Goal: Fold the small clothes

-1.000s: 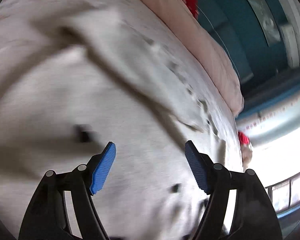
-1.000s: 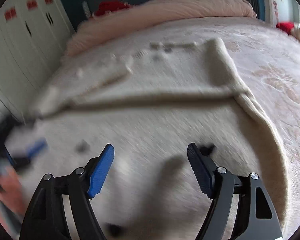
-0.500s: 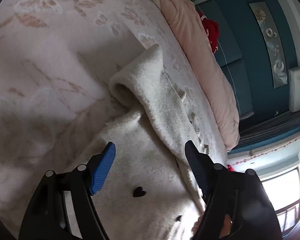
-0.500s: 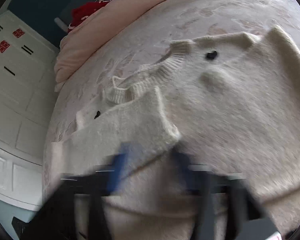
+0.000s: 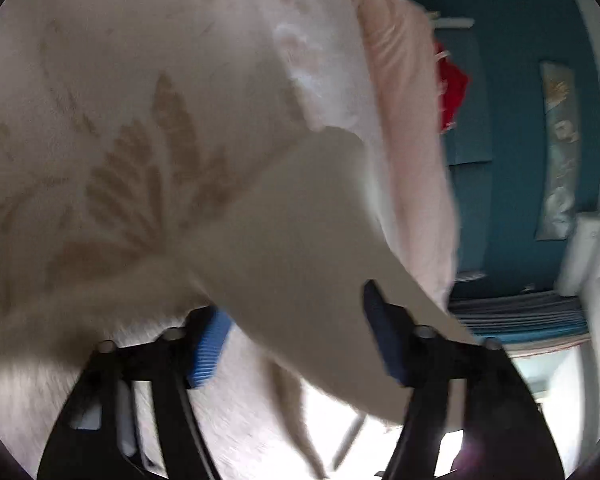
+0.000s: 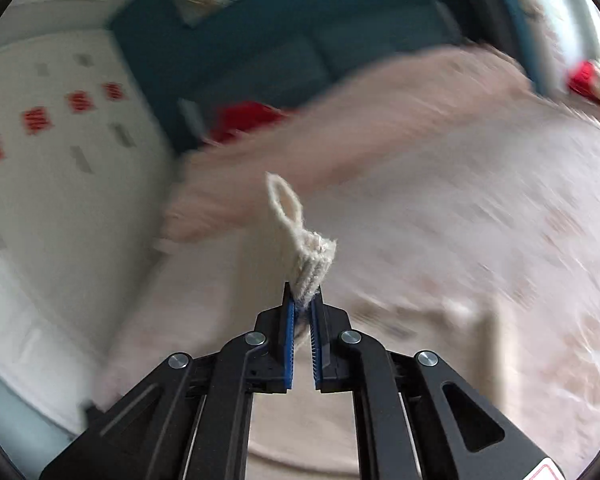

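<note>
We were mid-fold: the right hand-held gripper [image 6: 302, 312] pinched the sweater [image 6: 308, 252] cuff at twelve o'clock, the left hand-held gripper [image 5: 296, 344] spread wide; next, lay it flat on the bed [image 6: 480, 200].

The right gripper [image 6: 303, 312] has its blue pads [image 6: 289, 344] pressed nearly together, pinching a knit edge of the sweater [image 6: 308, 256] at their tips. The left gripper [image 5: 292, 340] is spread wide, its pads [image 5: 208, 348] apart, with cloth draped between them.
</note>
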`<state>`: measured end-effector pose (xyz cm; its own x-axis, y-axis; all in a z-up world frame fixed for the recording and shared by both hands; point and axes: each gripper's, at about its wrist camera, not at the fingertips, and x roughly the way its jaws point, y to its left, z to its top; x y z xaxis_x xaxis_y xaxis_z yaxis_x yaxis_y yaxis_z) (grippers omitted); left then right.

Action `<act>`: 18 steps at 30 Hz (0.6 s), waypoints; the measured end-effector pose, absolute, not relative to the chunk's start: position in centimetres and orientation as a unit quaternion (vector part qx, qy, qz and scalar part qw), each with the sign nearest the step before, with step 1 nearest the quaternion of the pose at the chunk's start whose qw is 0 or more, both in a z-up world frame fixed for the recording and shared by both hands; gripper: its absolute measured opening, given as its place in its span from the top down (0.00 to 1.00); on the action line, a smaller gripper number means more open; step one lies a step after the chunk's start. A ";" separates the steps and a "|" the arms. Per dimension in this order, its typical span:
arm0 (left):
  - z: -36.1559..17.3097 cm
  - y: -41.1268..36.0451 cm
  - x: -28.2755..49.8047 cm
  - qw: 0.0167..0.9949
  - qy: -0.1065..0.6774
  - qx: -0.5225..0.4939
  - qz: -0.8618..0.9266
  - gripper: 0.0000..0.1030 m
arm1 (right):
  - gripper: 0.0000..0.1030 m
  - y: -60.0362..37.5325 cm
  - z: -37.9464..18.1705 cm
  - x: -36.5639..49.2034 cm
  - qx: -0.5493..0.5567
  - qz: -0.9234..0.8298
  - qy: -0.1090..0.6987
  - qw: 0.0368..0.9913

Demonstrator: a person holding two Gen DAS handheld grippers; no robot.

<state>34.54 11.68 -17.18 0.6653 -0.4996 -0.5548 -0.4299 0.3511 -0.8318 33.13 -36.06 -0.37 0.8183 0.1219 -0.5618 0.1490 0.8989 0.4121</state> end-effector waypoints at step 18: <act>-16.8 10.7 34.2 0.838 0.393 -0.379 0.004 0.91 | 0.95 -41.9 -14.6 29.7 0.289 -0.067 0.395 0.869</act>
<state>34.18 10.69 -16.82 0.6914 -0.2905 -0.6615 -0.3054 0.7123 -0.6320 29.68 -41.92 -14.61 0.6787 0.1120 -0.7258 0.3450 0.8238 0.4498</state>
